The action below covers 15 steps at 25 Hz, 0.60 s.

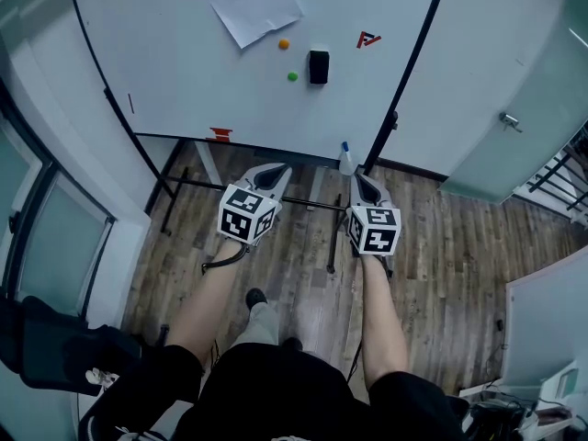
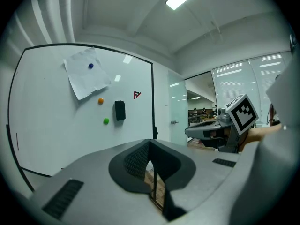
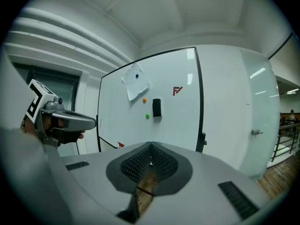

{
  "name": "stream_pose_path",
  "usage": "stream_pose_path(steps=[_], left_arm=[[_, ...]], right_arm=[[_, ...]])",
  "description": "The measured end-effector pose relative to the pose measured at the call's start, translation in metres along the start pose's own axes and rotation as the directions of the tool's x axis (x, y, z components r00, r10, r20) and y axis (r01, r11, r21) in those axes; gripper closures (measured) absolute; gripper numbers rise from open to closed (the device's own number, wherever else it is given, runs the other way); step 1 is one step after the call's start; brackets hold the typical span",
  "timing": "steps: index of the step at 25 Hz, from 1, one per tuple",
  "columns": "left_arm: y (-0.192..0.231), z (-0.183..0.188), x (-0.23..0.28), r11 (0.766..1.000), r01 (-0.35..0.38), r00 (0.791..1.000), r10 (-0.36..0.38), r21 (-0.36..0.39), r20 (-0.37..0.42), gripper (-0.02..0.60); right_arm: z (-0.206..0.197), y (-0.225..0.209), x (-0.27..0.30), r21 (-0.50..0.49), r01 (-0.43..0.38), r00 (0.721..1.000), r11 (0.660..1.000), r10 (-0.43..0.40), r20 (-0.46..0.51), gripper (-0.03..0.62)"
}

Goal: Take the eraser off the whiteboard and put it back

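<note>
The step in hand, as I judge it, is the approach to the whiteboard [image 1: 175, 72]. To do it well, the right hand-held gripper [image 1: 360, 180] should open its jaws before arriving, square up to the board, and straddle the narrow width of the eraser [image 1: 319, 66], clear of the green magnet [image 1: 292, 76] just to its left. Both it and the left hand-held gripper [image 1: 274, 173] are closed on nothing. The black eraser sits upright on the board, ahead of both and well apart from them.
</note>
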<state>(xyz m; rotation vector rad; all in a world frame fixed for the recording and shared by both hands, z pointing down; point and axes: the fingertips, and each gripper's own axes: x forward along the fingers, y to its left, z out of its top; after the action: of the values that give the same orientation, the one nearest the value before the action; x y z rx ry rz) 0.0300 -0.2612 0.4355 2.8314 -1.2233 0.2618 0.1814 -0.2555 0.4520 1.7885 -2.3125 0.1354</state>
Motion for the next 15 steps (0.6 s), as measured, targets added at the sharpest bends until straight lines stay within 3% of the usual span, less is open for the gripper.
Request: stream_pose_path(steps=[15], left_arm=[[-0.032,-0.011,-0.042,1.0,-0.016,1.0,0.016,0.002,0.008,0.56]], right_arm=[[-0.02,0.023,-0.046,-0.027,-0.03,0.999,0.999,0.03,-0.021,0.569]])
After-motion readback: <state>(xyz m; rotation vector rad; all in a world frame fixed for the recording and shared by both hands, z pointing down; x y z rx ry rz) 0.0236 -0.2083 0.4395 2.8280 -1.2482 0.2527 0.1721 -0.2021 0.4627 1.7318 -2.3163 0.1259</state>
